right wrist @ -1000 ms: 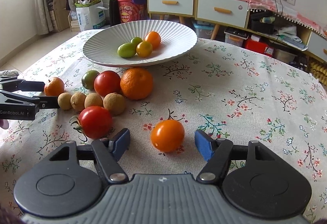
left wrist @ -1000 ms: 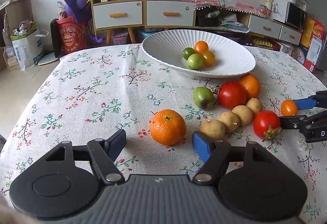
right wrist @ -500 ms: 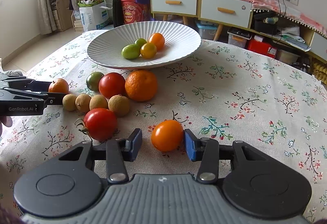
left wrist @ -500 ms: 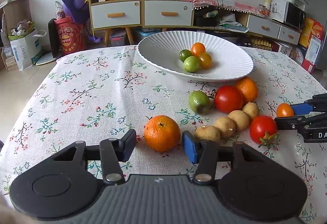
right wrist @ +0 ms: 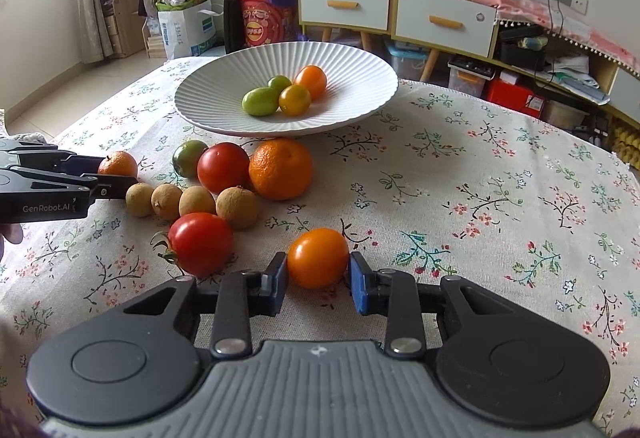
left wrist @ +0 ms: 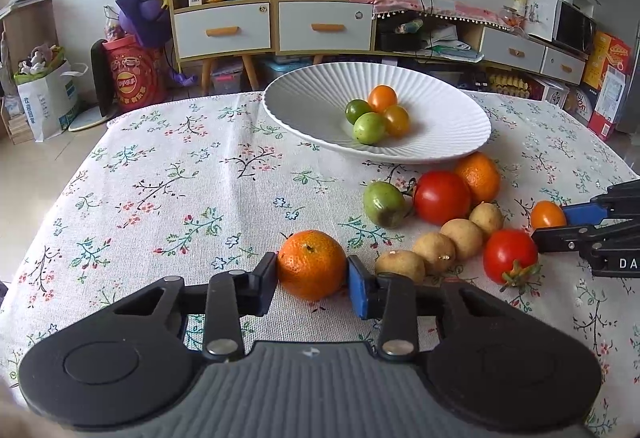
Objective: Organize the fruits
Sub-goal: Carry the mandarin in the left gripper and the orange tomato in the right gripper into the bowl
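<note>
My left gripper (left wrist: 312, 272) is shut on a mandarin (left wrist: 311, 264) that rests on the floral tablecloth. My right gripper (right wrist: 318, 272) is shut on an orange tomato (right wrist: 318, 258), also on the cloth; it shows in the left wrist view (left wrist: 547, 215) too. A white ribbed plate (left wrist: 448, 118) at the back holds several small green and orange tomatoes (left wrist: 378, 114). Between plate and grippers lie a green tomato (left wrist: 383, 204), two red tomatoes (left wrist: 441, 197), a second mandarin (left wrist: 478, 176) and several brown longans (left wrist: 434, 252).
The table edge runs along the left and back (left wrist: 160, 106). Beyond it stand a cabinet with drawers (left wrist: 272, 26), a paper bag (left wrist: 48, 98) and a red snack tub (left wrist: 132, 78) on the floor.
Both grippers moved forward and closed: the left jaws now press the mandarin, the right jaws press the orange tomato. Both fruits stay on the cloth.
</note>
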Action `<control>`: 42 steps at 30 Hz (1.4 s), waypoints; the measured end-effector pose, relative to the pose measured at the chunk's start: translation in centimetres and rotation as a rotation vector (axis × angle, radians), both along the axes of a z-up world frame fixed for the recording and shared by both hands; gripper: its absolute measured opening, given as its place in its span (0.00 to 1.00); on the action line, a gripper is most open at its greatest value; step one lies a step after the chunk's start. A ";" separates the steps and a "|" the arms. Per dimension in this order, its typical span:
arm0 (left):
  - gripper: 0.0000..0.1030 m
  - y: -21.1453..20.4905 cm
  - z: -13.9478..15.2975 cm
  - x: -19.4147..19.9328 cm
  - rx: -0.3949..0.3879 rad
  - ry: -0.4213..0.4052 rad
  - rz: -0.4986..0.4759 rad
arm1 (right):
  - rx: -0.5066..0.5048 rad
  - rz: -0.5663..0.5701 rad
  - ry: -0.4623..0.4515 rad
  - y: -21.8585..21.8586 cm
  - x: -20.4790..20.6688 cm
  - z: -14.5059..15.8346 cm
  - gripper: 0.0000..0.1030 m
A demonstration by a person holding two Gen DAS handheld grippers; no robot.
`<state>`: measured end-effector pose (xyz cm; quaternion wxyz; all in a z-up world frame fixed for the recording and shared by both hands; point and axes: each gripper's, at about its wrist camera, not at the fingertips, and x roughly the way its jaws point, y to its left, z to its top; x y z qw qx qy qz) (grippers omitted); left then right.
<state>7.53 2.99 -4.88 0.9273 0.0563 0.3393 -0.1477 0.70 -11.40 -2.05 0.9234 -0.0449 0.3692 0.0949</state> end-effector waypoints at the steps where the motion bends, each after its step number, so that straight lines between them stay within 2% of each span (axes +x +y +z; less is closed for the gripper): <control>1: 0.26 0.0 0.1 0.0 -0.002 -0.001 0.001 | -0.001 0.003 -0.001 0.0 0.0 0.0 0.28; 26: 0.25 -1.4 2.9 0.2 -0.073 -0.012 -0.031 | 0.039 0.016 -0.065 0.9 0.2 2.9 0.28; 34: 0.25 -2.8 4.0 0.9 -0.099 0.009 -0.059 | 0.101 0.002 -0.080 1.1 1.1 4.2 0.28; 42: 0.25 -3.9 4.5 2.0 -0.115 0.019 -0.022 | 0.146 -0.044 -0.086 1.0 2.5 4.9 0.28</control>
